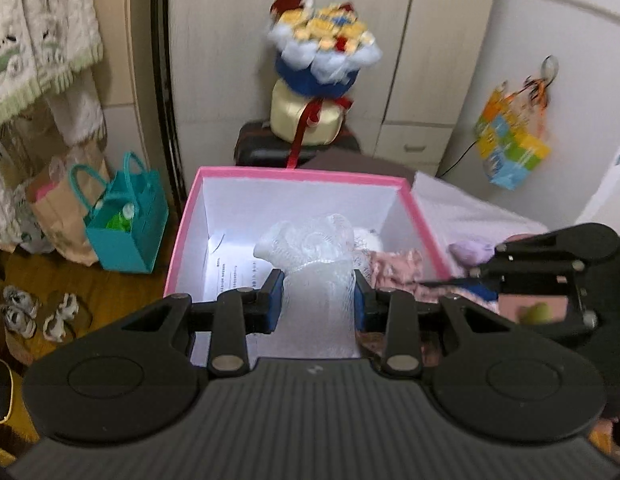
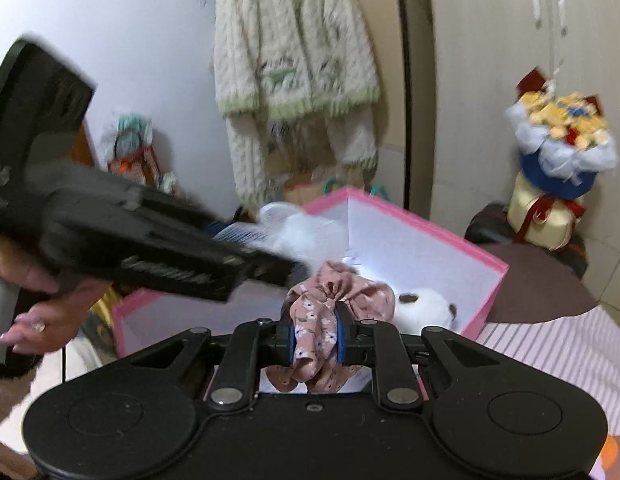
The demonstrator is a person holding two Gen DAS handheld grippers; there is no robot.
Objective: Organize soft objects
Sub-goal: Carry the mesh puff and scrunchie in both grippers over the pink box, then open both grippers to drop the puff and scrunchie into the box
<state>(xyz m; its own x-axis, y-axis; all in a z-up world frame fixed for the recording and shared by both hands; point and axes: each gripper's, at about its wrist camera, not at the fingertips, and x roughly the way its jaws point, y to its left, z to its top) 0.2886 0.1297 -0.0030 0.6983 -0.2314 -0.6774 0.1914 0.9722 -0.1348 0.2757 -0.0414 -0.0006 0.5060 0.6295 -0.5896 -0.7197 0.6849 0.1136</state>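
Observation:
A pink box (image 1: 181, 224) with a white inside stands open in front of me; it also shows in the right wrist view (image 2: 462, 240). My left gripper (image 1: 318, 296) is shut on a white mesh bath puff (image 1: 314, 256) and holds it over the box. My right gripper (image 2: 314, 338) is shut on a pink floral cloth (image 2: 342, 292) at the box's near edge. A white plush toy (image 2: 422, 308) with brown patches lies inside the box. The left gripper's body (image 2: 129, 240) crosses the right wrist view. A paper sheet (image 1: 233, 272) lies on the box floor.
A teal bag (image 1: 127, 220) and shoes (image 1: 37, 316) sit on the wooden floor at left. A plush bouquet (image 1: 322, 64) stands on a dark case behind the box. A striped cloth (image 2: 570, 352) lies to the right. A knit cardigan (image 2: 293, 60) hangs on the wall.

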